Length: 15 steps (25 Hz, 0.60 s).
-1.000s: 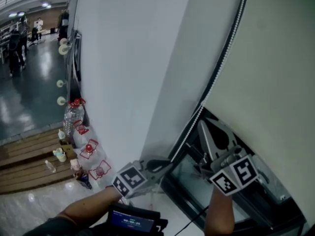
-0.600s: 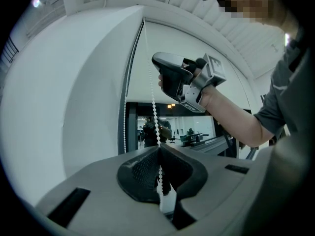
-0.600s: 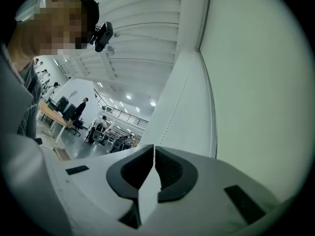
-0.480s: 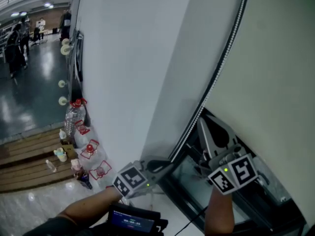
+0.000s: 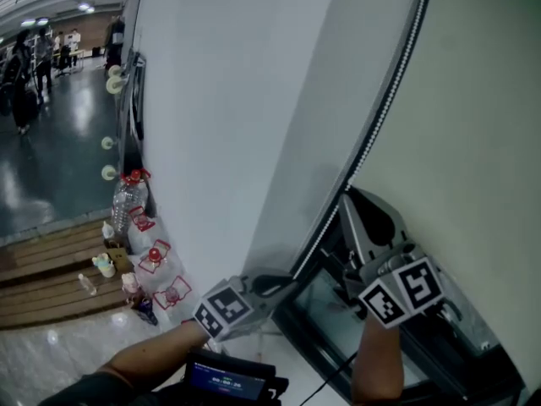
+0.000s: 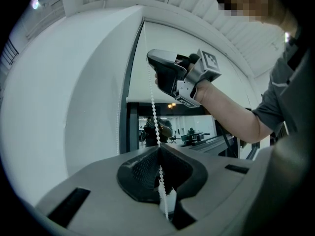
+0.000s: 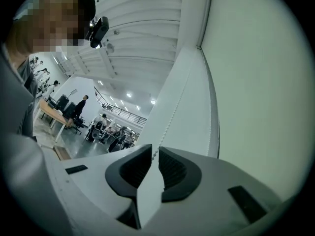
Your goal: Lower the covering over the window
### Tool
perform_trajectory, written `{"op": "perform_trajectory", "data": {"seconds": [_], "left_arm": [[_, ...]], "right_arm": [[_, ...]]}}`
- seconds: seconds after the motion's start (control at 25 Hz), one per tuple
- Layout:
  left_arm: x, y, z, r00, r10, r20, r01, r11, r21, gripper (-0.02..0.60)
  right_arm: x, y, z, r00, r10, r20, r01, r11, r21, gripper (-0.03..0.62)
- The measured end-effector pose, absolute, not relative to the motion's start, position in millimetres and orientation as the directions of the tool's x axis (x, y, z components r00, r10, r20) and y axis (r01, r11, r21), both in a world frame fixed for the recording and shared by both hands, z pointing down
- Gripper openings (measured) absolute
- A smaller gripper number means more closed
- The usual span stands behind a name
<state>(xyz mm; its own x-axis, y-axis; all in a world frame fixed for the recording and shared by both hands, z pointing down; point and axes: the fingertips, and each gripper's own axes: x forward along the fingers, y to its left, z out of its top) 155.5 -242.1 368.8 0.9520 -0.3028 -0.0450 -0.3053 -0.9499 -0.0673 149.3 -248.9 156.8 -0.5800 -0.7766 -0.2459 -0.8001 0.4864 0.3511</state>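
A white bead chain [image 5: 385,100] hangs along the edge of the pale roller blind [image 5: 473,142], which covers most of the dark-framed window [image 5: 338,337]. My left gripper [image 5: 292,279] is shut on the chain low down; in the left gripper view the chain [image 6: 151,97] runs up out of the closed left gripper [image 6: 158,149]. Higher on the same chain is my right gripper [image 5: 347,196], whose jaws have just been opening. In the right gripper view the chain [image 7: 172,117] passes between the tips of the right gripper [image 7: 155,149] with a gap on either side.
A white wall panel [image 5: 220,125] stands left of the window. Several water bottles [image 5: 139,235] sit on the floor at its foot, next to wooden steps [image 5: 51,277]. People stand far off in the hall [image 5: 25,66]. A small screen device [image 5: 228,379] is at my waist.
The right gripper has edged a little upward along the chain. The left gripper has not moved.
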Motion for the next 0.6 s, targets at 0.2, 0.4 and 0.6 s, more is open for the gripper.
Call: {"op": "perform_trajectory", "data": {"seconds": [0.2, 0.4, 0.6], "left_arm": [[156.9, -239.6, 368.2, 0.954, -0.295, -0.048, -0.298, -0.952, -0.067, 0.011], [156.0, -241.3, 367.0, 0.954, -0.297, -0.048, -0.299, -0.952, -0.066, 0.011], [154.9, -241.5, 367.7, 0.953, -0.299, -0.055, -0.302, -0.952, -0.053, 0.011]], "right_arm": [[147.8, -255.0, 155.8, -0.576, -0.783, -0.235, -0.802, 0.484, 0.351, 0.071], [145.1, -257.7, 154.0, -0.594, -0.770, -0.231, -0.793, 0.512, 0.330, 0.044], [144.4, -258.2, 153.8, -0.598, -0.768, -0.230, -0.791, 0.520, 0.322, 0.041]]}}
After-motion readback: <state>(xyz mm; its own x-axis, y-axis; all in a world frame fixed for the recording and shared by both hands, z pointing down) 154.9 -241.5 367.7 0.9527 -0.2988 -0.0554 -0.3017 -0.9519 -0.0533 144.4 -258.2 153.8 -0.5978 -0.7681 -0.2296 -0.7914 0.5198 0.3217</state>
